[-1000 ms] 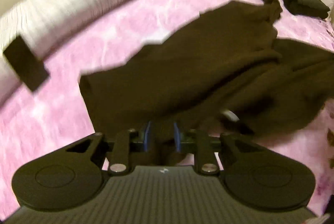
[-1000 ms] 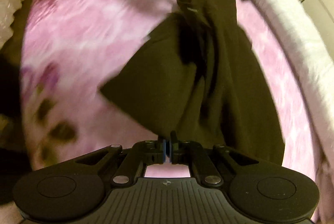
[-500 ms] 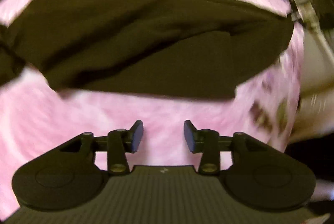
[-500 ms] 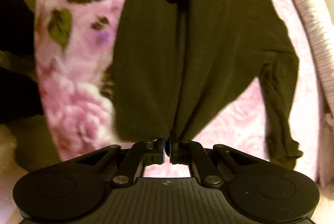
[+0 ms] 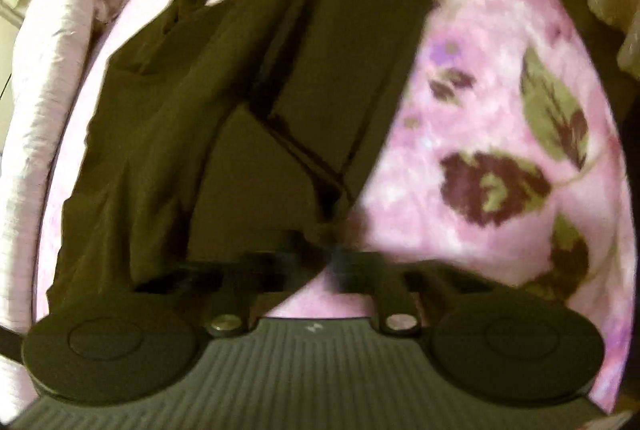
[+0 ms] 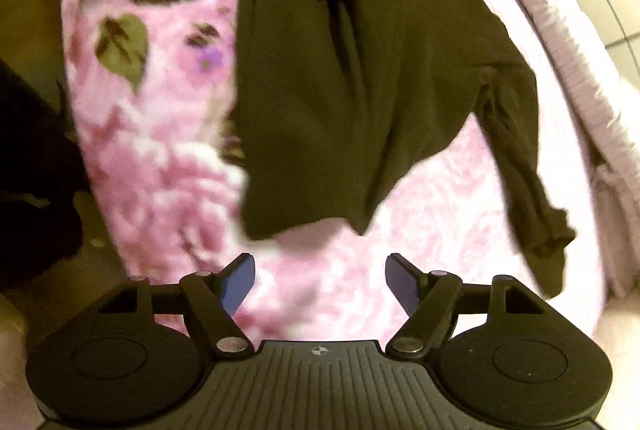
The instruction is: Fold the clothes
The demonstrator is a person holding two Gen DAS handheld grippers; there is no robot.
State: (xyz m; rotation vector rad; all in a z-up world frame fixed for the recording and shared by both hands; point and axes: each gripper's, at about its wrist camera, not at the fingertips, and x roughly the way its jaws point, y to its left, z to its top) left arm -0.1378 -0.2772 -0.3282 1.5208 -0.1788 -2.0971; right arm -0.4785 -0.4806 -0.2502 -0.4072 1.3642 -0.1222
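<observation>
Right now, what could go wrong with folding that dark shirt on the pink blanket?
The left hand-held gripper looks closed on a corner of the dark shirt, though blur hides it; a tug might undo the fold. One sleeve sticks out sideways and could end up bunched. The right hand-held gripper is open, holding nothing, so that side might slide on the fluffy pink blanket.

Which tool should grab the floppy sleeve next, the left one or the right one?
Right, probably. The right tool is open and empty, with the sleeve of the dark shirt lying loose just ahead. The left tool is blurred, at the shirt's other end.
</observation>
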